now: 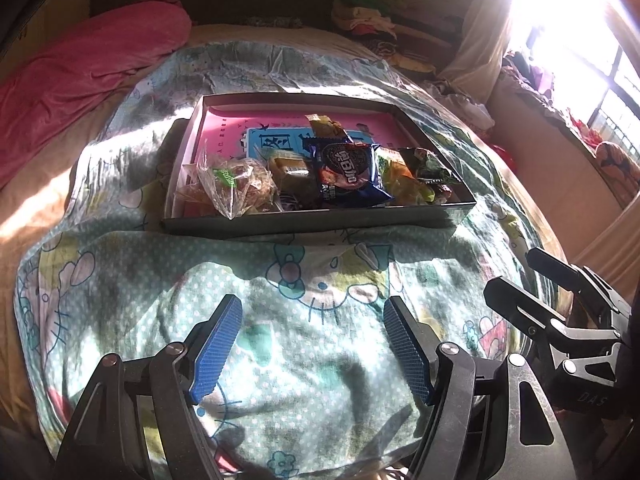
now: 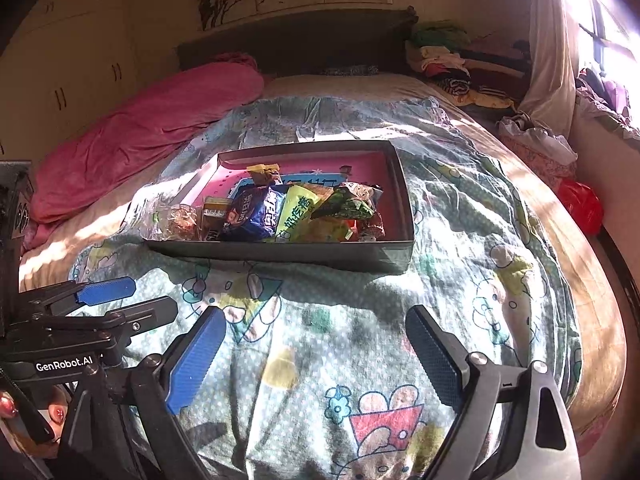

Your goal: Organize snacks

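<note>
Box (image 1: 316, 222): showing dark grey walls and a pink printed lining.
Cookie packet (image 1: 349, 174): showing dark blue with white lettering.
Green packet (image 2: 298, 210): glowing yellow-green with darker green lettering.
Bedsheet (image 1: 280, 344): showing pale green with white dots and cartoon cats.
Blanket (image 1: 88, 72): lying plain pink.
Gripper pads (image 2: 196, 360): showing textured blue.

Left gripper (image 1: 313, 344) at six o'clock, blue-padded jaws apart over cartoon-print blanket (image 1: 320, 280). Shallow dark cardboard box (image 1: 312, 222) at centre, holding wrapped snacks, blue cookie packet (image 1: 348, 172) among them. Right gripper (image 1: 560, 304) at four o'clock.
</note>
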`<act>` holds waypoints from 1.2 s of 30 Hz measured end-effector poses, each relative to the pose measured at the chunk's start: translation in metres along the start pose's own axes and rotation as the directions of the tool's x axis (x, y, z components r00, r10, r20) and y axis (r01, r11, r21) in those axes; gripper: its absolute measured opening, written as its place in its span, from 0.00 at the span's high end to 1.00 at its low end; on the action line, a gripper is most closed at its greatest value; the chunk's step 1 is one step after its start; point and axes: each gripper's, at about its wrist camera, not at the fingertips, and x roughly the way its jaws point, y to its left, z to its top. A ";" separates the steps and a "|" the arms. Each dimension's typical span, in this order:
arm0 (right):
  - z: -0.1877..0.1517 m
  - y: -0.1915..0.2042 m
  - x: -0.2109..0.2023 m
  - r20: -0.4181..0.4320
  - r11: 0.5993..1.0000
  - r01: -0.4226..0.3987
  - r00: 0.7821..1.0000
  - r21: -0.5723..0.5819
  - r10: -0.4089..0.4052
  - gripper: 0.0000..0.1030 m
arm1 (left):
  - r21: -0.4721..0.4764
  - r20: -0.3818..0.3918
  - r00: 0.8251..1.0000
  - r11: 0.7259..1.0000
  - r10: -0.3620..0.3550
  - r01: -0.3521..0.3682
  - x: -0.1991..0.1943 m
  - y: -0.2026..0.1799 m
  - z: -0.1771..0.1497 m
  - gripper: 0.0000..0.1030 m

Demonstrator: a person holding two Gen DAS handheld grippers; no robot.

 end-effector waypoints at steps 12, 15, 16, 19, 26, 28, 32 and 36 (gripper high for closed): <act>-0.002 -0.002 0.003 -0.010 1.000 -0.012 1.000 0.015 0.012 0.11 | -0.010 0.008 1.000 1.000 0.001 -0.001 -0.001 0.001 0.002 0.27; -0.002 -0.003 0.003 -0.006 1.000 -0.012 1.000 0.020 0.012 0.11 | -0.008 0.006 1.000 1.000 -0.001 0.001 -0.001 0.000 0.001 0.27; -0.002 -0.003 0.004 -0.007 1.000 -0.011 1.000 0.020 0.011 0.11 | -0.008 0.004 1.000 1.000 -0.001 0.001 -0.001 0.001 0.001 0.27; -0.002 -0.003 0.004 -0.008 1.000 -0.012 1.000 0.021 0.012 0.11 | -0.011 0.000 1.000 1.000 0.002 -0.002 0.000 0.001 0.001 0.27; -0.002 -0.003 0.004 -0.009 1.000 -0.010 1.000 0.021 0.010 0.11 | -0.009 0.005 1.000 1.000 0.003 -0.003 0.000 0.001 0.001 0.27; -0.002 -0.003 0.004 -0.009 1.000 -0.010 1.000 0.023 0.011 0.11 | -0.006 0.007 1.000 1.000 0.004 -0.004 0.000 0.001 0.002 0.27; -0.003 -0.003 0.005 -0.013 1.000 -0.009 1.000 0.023 0.010 0.11 | -0.005 0.011 1.000 1.000 0.009 -0.009 -0.001 0.001 0.002 0.27; -0.003 -0.004 0.006 -0.014 1.000 -0.008 1.000 0.028 0.008 0.11 | -0.009 0.010 1.000 1.000 0.016 -0.016 -0.002 0.002 0.002 0.27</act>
